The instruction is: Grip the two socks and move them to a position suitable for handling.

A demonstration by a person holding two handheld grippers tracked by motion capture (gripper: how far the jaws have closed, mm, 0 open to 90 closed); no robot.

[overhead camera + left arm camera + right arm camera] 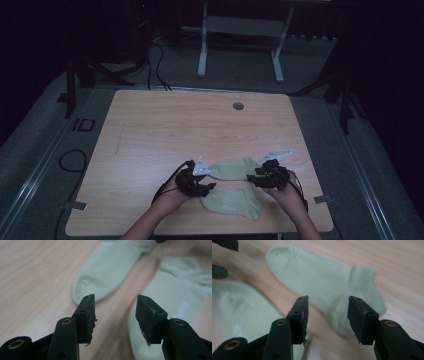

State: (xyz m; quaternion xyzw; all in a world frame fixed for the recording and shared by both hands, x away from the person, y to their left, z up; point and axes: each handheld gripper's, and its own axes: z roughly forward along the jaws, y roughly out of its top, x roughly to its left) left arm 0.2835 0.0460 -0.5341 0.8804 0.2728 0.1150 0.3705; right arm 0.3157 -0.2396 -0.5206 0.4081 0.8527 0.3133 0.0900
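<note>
Two pale green ankle socks lie flat near the table's front edge, between both grippers.

The left gripper (202, 181) hovers with jaws wide and empty by the toes; the far sock (234, 169) and near sock (232, 202) sit just apart; the right gripper (260, 176) hangs equally wide over the far sock's cuff. Light, limp knit, I'd say: best pinched at cuff or toe.

The left gripper (116, 315) holds its jaws apart above the wooden table (32, 277), between two pale green socks: one (110, 267) ahead, another (172, 297) at the right.
</note>
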